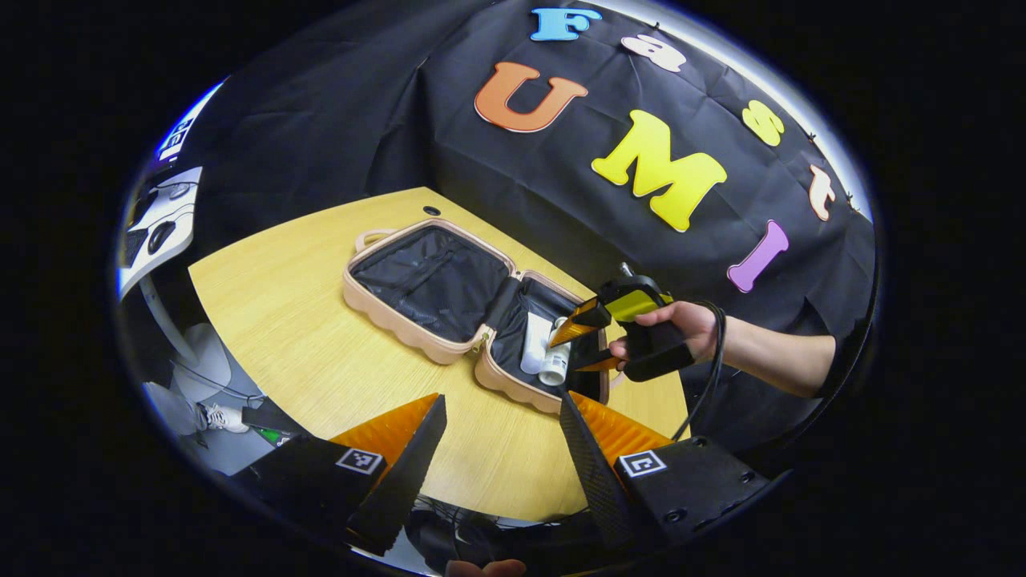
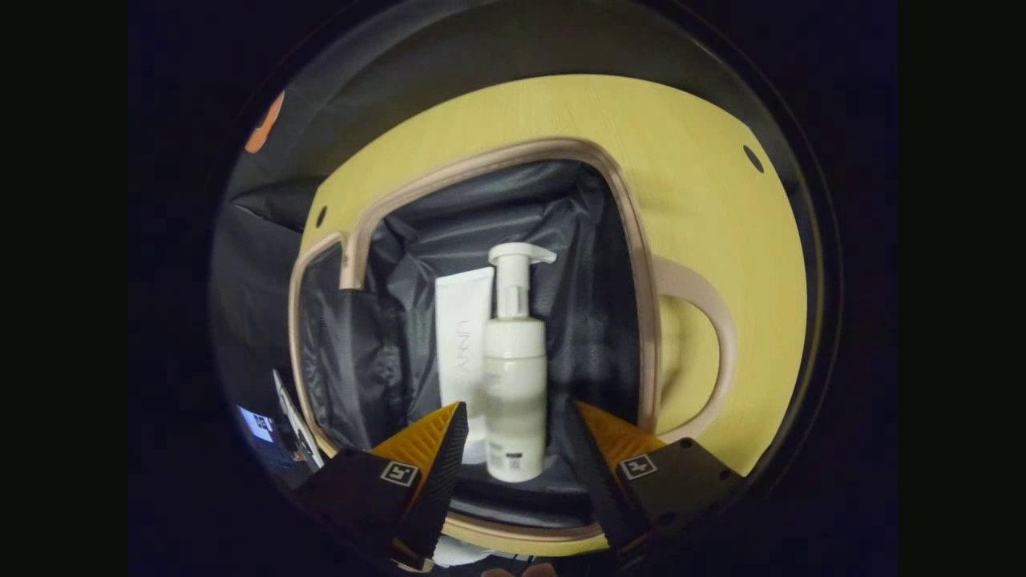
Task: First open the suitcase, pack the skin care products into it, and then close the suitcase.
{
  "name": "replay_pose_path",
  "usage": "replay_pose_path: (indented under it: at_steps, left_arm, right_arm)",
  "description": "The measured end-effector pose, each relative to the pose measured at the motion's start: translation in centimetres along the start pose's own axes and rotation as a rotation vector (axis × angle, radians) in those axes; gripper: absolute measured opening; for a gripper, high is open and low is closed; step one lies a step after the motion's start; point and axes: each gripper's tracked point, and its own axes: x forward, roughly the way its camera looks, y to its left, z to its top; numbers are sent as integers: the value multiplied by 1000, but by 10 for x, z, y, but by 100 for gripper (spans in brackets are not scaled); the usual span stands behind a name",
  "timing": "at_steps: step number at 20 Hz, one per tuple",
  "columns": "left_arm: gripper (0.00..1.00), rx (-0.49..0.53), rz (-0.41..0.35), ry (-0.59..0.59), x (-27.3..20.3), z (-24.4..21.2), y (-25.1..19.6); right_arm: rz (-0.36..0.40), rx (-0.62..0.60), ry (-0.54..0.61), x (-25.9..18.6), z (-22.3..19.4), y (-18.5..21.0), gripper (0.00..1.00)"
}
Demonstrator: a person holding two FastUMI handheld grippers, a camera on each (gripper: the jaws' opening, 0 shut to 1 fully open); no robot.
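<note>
Light wooden table (image 1: 321, 336), open beige suitcase (image 1: 401, 324) lying flat on it

Tube (image 2: 461, 336) lower end hidden behind pump bottle (image 2: 515, 377), suitcase (image 2: 633, 264) near rim cut off, bottle label print too small to tell.

The left gripper (image 1: 501, 449) is held level with its jaws spread wide, nothing between them. Farther off in the left gripper view, a hand (image 1: 673, 336) with a bare forearm holds the right gripper (image 1: 597, 340), tilted downward (a cable loops at the wrist). The right gripper's jaws stand apart in its own view (image 2: 513, 449).
</note>
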Motion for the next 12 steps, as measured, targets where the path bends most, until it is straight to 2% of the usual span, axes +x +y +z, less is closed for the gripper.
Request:
replay_pose_path:
  at_steps: [1,3,5,6,7,8,10,12]
  left_arm:
    - [91,8,1,-7,2,7,5]
    - [92,51,41,-80,5,31,24]
    - [91,71,66,-161,9,61,45]
    - [92,74,91,-193,12,77,59]
    - [92,82,119,-231,15,92,74]
    - [91,94,138,-256,17,103,86]
    - [91,103,155,-272,30,117,109]
    - [92,69,153,-251,48,127,130]
  right_arm:
    - [16,-26,-27,-12,-2,0,72]
    - [59,-75,-97,-37,-6,8,74]
    - [140,-142,-169,-71,-14,13,74]
    - [181,-187,-218,-90,-17,17,70]
    - [203,-249,-274,-107,-20,15,70]
    - [215,-313,-338,-125,-22,10,75]
    - [245,-402,-455,-160,-27,3,75]
    - [286,-441,-512,-186,-41,-3,75]
